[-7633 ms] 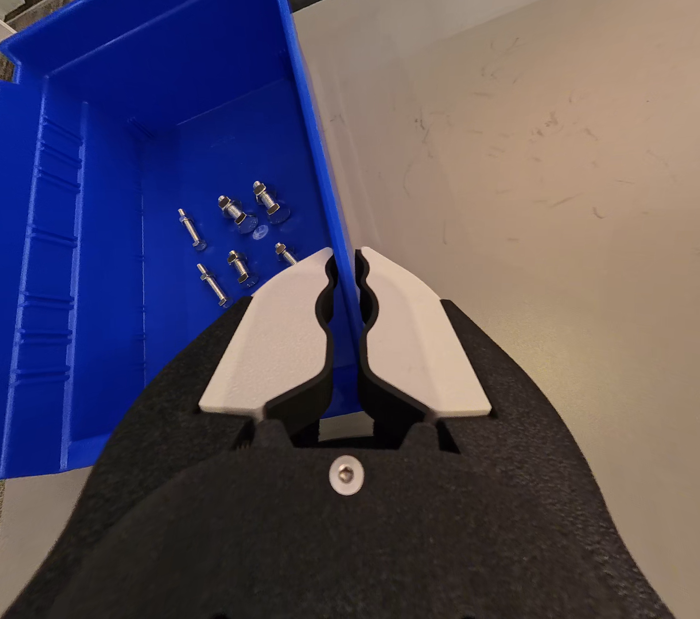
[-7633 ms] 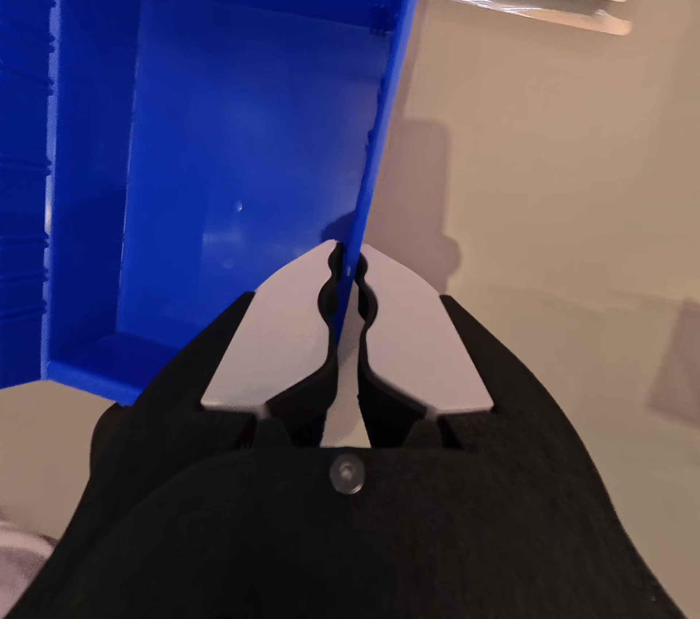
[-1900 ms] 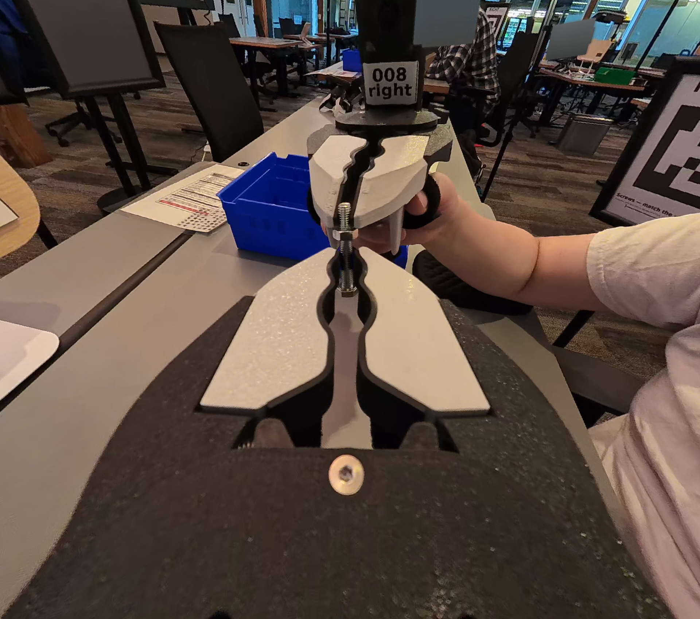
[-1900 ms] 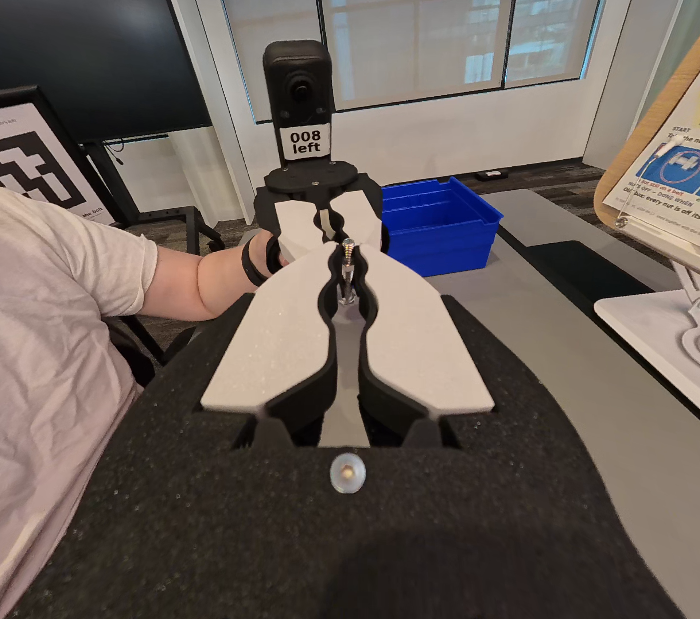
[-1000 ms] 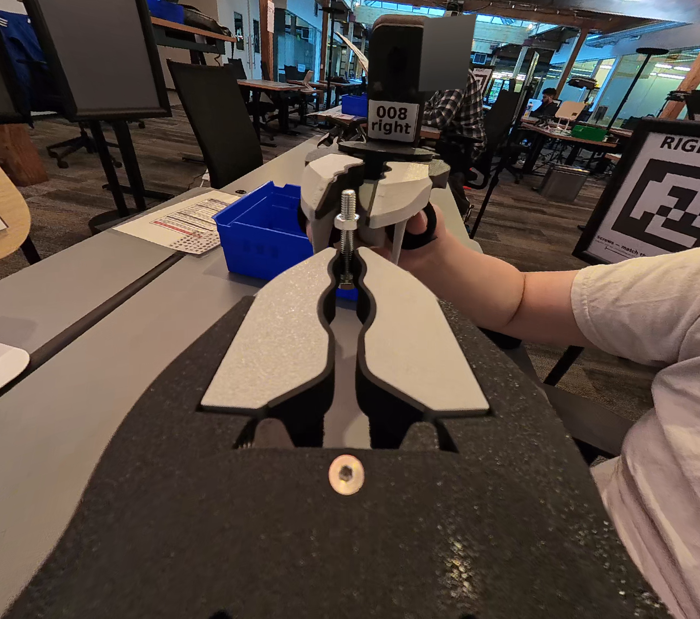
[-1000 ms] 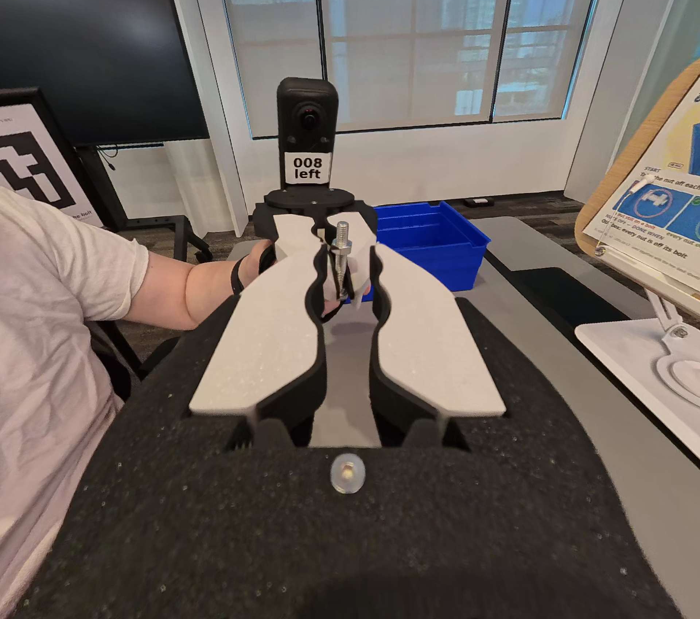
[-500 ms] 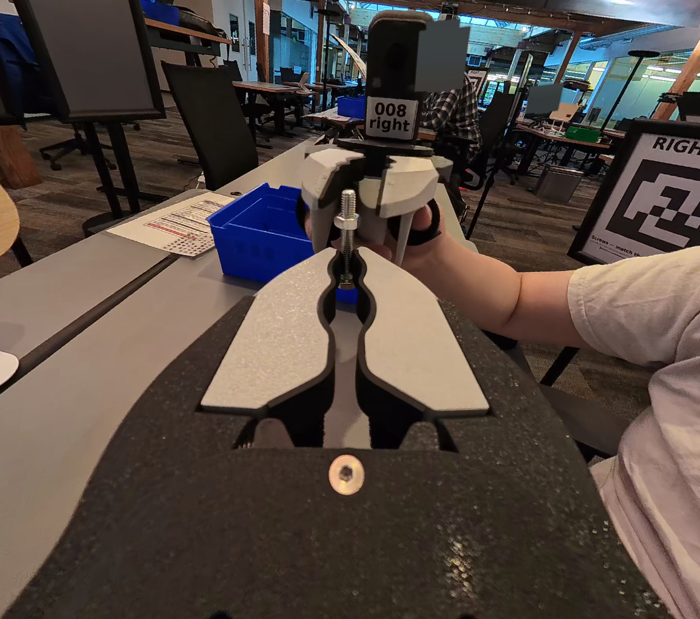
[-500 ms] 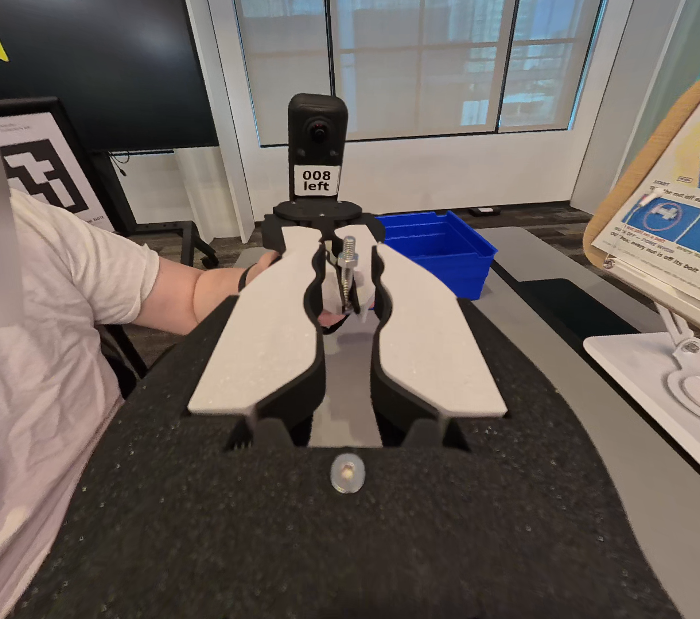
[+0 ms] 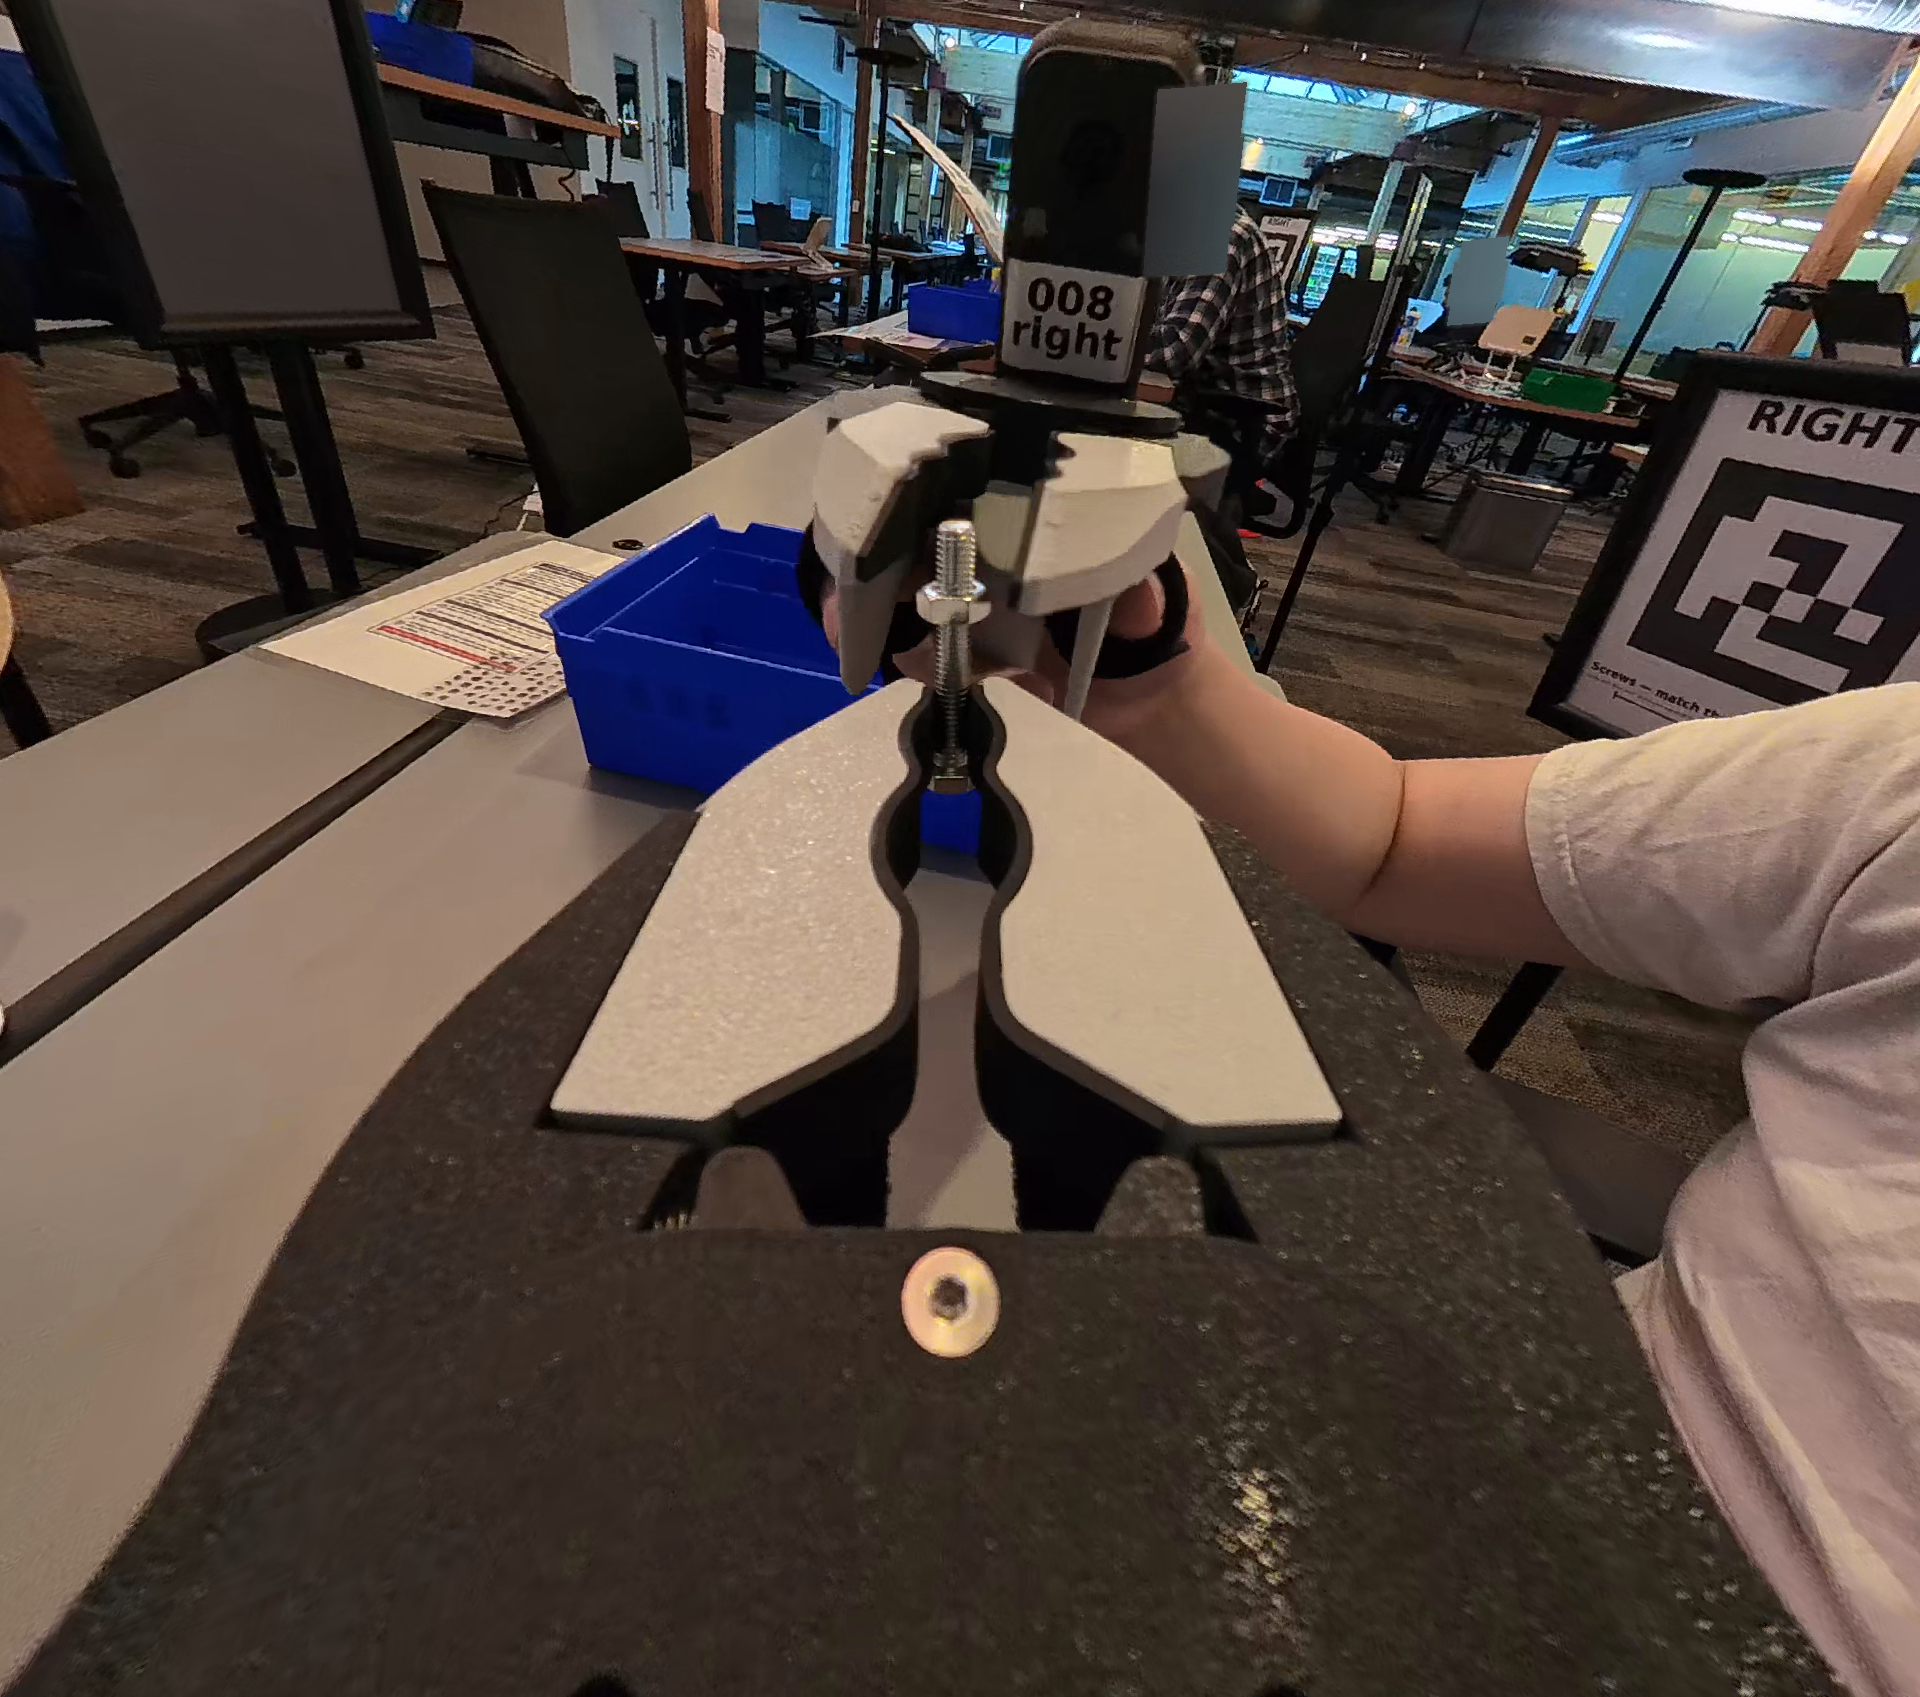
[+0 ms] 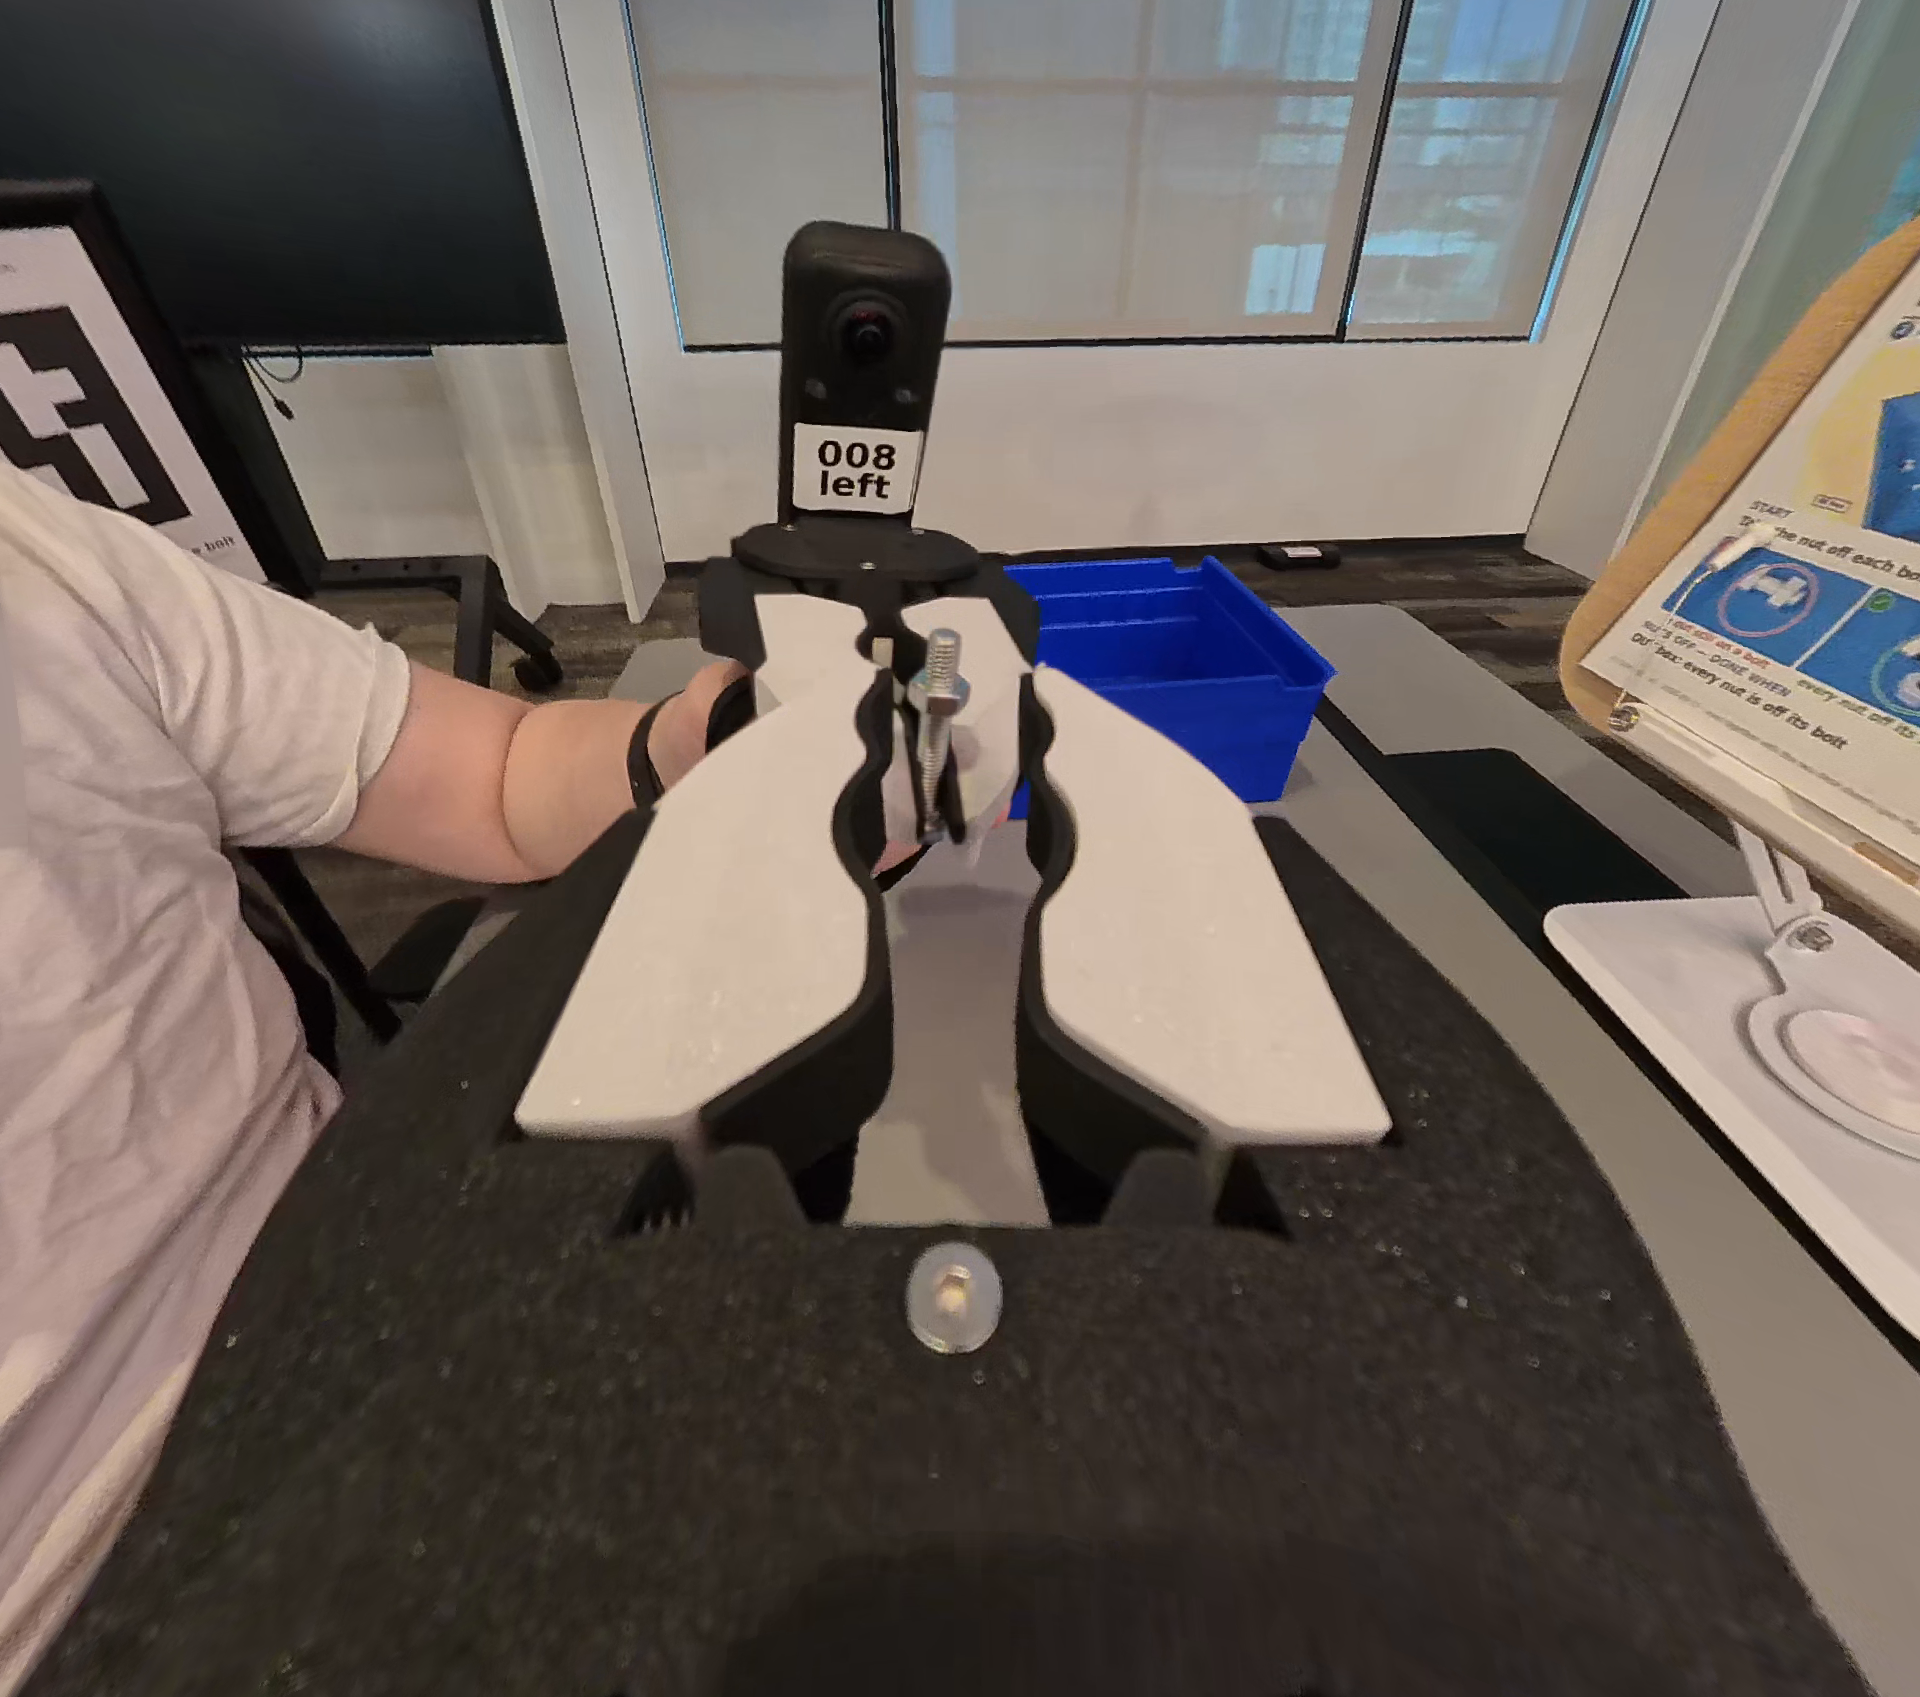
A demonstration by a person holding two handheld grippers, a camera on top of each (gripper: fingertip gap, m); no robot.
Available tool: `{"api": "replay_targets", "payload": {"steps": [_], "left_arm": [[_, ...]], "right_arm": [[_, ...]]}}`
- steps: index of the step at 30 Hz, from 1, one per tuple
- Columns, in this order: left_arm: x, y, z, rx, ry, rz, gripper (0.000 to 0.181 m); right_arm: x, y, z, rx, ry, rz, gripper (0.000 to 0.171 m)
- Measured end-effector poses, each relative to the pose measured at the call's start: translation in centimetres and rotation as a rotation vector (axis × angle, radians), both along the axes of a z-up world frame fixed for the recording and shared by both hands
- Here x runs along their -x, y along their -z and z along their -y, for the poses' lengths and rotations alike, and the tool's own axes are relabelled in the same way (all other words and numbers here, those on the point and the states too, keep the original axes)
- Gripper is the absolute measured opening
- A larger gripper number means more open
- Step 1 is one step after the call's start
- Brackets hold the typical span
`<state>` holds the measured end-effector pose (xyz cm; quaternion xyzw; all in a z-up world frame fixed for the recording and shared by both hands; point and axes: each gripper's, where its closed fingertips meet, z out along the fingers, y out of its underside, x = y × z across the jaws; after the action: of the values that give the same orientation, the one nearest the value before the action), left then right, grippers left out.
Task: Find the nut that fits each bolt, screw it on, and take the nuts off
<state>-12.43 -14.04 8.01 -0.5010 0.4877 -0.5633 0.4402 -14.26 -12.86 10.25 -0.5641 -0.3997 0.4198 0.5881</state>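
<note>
One bolt (image 9: 951, 671) stands upright between the jaws of the left gripper (image 9: 951, 728), clamped low on its shank, its nut (image 9: 953, 605) above the tips. The right gripper (image 10: 951, 738) faces it with jaws spread, gripping nothing, the nut between them. To unscrew cleanly, I judge the right jaws should close squarely on the nut's flats and turn about the shank's axis. Beyond the tips sits a blue bin (image 9: 686, 660) on the bench (image 9: 260, 868); open air surrounds the bolt.

We see a silver bolt (image 9: 954, 639) with a silver nut (image 9: 952, 605), white gripper fingers (image 9: 790, 920) edged in black, a bright blue bin (image 9: 686, 660), a grey table (image 9: 208, 816) and a black-and-white checkered sign (image 9: 1766, 598).
</note>
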Motion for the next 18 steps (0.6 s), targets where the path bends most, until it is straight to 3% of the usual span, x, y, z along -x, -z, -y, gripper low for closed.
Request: {"api": "replay_targets", "payload": {"steps": [9,18], "left_arm": [[0.3,-0.5,-0.1,0.016,0.001,0.022,0.004],[-0.2,0.1,0.3,0.016,0.008,-0.002,0.004]], "right_arm": [[-1.7,-0.8,-0.7,0.019,0.025,-0.058,0.019],[-0.1,0.0,-0.4,-0.026,0.049,0.013,0.026]]}}
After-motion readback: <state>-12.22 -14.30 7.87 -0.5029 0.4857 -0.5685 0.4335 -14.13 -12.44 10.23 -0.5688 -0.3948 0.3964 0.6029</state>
